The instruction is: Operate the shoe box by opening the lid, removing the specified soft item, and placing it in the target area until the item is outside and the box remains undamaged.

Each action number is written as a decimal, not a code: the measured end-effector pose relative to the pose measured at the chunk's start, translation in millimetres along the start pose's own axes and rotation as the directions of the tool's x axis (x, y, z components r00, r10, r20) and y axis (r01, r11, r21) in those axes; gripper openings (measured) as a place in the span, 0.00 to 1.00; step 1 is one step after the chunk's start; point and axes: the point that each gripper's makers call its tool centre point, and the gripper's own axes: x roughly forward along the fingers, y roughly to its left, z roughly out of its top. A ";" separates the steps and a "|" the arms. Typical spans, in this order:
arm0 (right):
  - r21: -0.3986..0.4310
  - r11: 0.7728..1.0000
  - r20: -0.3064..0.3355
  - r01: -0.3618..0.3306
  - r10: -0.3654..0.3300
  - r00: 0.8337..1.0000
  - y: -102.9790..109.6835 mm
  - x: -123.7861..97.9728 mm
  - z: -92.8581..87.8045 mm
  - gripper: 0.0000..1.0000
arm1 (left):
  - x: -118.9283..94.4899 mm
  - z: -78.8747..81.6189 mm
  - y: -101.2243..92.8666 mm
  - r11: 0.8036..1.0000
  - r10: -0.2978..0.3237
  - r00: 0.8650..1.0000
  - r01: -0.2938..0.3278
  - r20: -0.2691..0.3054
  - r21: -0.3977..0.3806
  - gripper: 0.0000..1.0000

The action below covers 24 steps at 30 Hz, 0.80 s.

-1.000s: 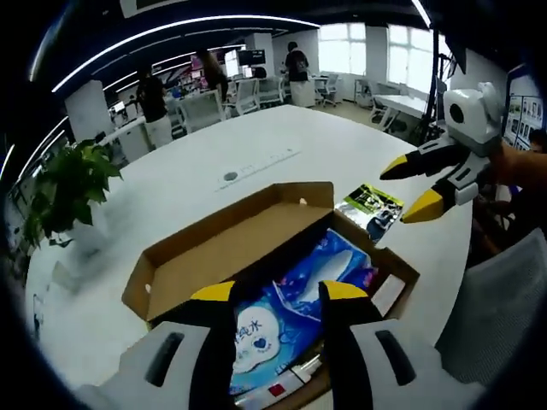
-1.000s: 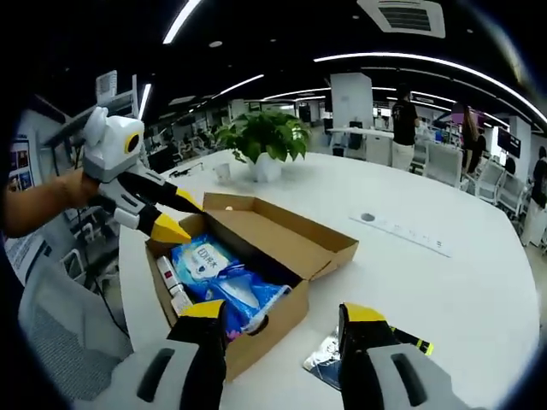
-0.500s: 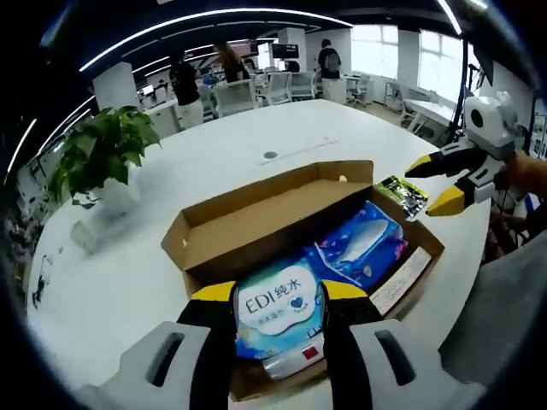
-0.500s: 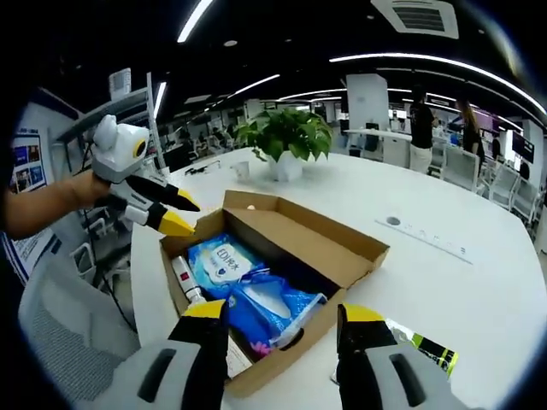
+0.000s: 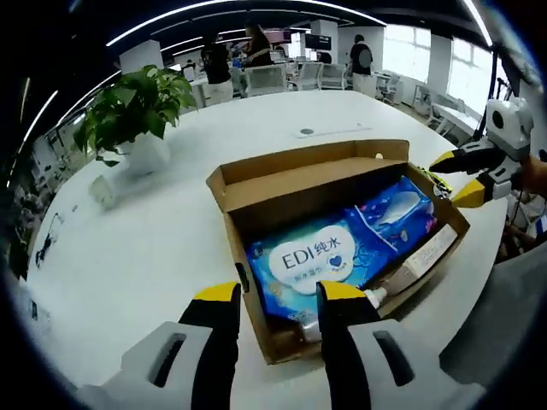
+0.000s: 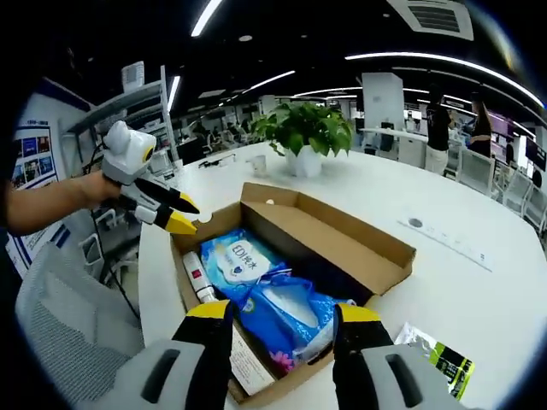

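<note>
Open cardboard shoe box point(image 5: 256, 184) on white table point(image 5: 137, 248), blue wipes pack point(image 5: 308, 260) inside, left gripper point(image 5: 278, 299) and right gripper point(image 6: 278, 316) both held apart, empty

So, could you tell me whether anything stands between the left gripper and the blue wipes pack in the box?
Nothing visible does. The lid is folded back, so the blue wipes pack lies exposed in the shoe box, just ahead of the open left gripper. A white tube lies beside it.
</note>
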 end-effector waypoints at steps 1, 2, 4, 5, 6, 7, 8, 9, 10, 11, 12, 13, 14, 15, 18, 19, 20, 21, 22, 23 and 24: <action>-0.002 1.000 0.000 -0.004 0.004 1.000 1.3 1.5 0.4 0.43 | 0.5 -2.6 2.6 1.000 0.005 1.000 -0.005 -0.003 -0.009 0.35; -0.003 1.000 0.000 -0.009 0.009 1.000 2.7 3.2 1.0 0.43 | 0.8 -4.5 4.2 1.000 0.008 1.000 -0.008 -0.005 -0.014 0.35; -0.010 1.000 0.004 -0.016 0.016 1.000 4.9 7.1 2.6 0.41 | 1.6 -8.4 7.5 1.000 0.014 1.000 -0.014 -0.009 -0.028 0.35; -0.010 1.000 0.004 -0.018 0.018 1.000 5.6 8.6 3.0 0.41 | 1.9 -10.5 8.8 0.999 0.015 1.000 -0.015 -0.010 -0.035 0.34; -0.009 1.000 0.004 -0.021 0.021 1.000 6.9 10.8 3.4 0.41 | 2.2 -11.9 9.6 0.999 0.018 1.000 -0.018 -0.011 -0.039 0.34; -0.009 1.000 0.003 -0.023 0.023 1.000 7.7 12.5 3.6 0.40 | 2.5 -13.7 10.4 0.999 0.019 1.000 -0.020 -0.012 -0.042 0.33; -0.010 1.000 0.001 -0.025 0.025 1.000 9.0 14.9 3.8 0.40 | 2.9 -16.0 11.7 0.999 0.023 1.000 -0.024 -0.015 -0.049 0.32; -0.011 1.000 0.000 -0.028 0.028 1.000 10.2 16.7 3.9 0.40 | 3.1 -17.4 12.4 0.998 0.025 1.000 -0.026 -0.016 -0.054 0.31; -0.011 0.999 0.000 -0.031 0.031 1.000 11.9 19.1 4.3 0.39 | 3.6 -19.2 12.8 0.998 0.025 1.000 -0.026 -0.017 -0.064 0.30; -0.012 0.999 0.000 -0.035 0.035 0.999 13.2 20.9 4.7 0.38 | 3.9 -20.4 13.0 0.997 0.025 1.000 -0.026 -0.018 -0.073 0.28; -0.012 0.999 0.000 -0.037 0.037 0.999 14.1 22.8 5.0 0.36 | 4.5 -22.0 13.3 0.996 0.025 0.999 -0.027 -0.019 -0.081 0.26; -0.013 0.999 -0.002 -0.041 0.040 0.999 15.4 25.6 5.1 0.35 | 4.8 -23.3 13.6 0.996 0.026 0.999 -0.027 -0.022 -0.087 0.23; -0.012 0.999 -0.003 -0.041 0.041 0.999 16.3 27.9 5.3 0.34 | 5.0 -24.2 13.9 0.995 0.026 0.999 -0.028 -0.024 -0.092 0.19; -0.013 0.999 0.002 -0.036 0.036 0.999 16.7 30.4 6.8 0.33 | 5.1 -26.4 14.4 0.995 0.029 0.999 -0.032 -0.031 -0.100 0.16; -0.014 0.999 0.009 -0.032 0.032 0.999 18.4 36.7 10.5 0.30 | 4.5 -30.7 16.5 0.993 0.040 0.998 -0.044 -0.042 -0.105 0.08; -0.012 0.999 0.009 -0.032 0.032 0.999 19.3 39.1 11.4 0.30 | 4.3 -31.9 16.5 0.992 0.037 0.998 -0.042 -0.042 -0.116 0.07; -0.011 0.999 0.010 -0.033 0.033 0.999 20.0 42.5 12.1 0.30 | 4.7 -31.3 14.7 0.990 0.028 0.999 -0.032 -0.034 -0.134 0.06; -0.011 0.999 0.009 -0.035 0.035 0.999 20.9 45.0 12.3 0.29 | 4.8 -32.3 15.7 0.991 0.034 0.999 -0.038 -0.038 -0.130 0.06; -0.011 0.999 0.002 -0.040 0.040 0.999 23.4 48.2 11.8 0.28 | 5.1 -32.5 15.5 0.990 0.035 0.999 -0.039 -0.037 -0.132 0.06; -0.014 0.999 0.000 -0.040 0.040 0.999 24.6 50.4 11.6 0.27 | 5.3 -32.9 15.1 0.990 0.036 0.999 -0.041 -0.040 -0.134 0.06; -0.018 0.999 -0.004 -0.039 0.039 0.999 25.2 53.2 10.8 0.27 | 5.5 -32.8 15.0 0.991 0.039 0.998 -0.044 -0.043 -0.129 0.06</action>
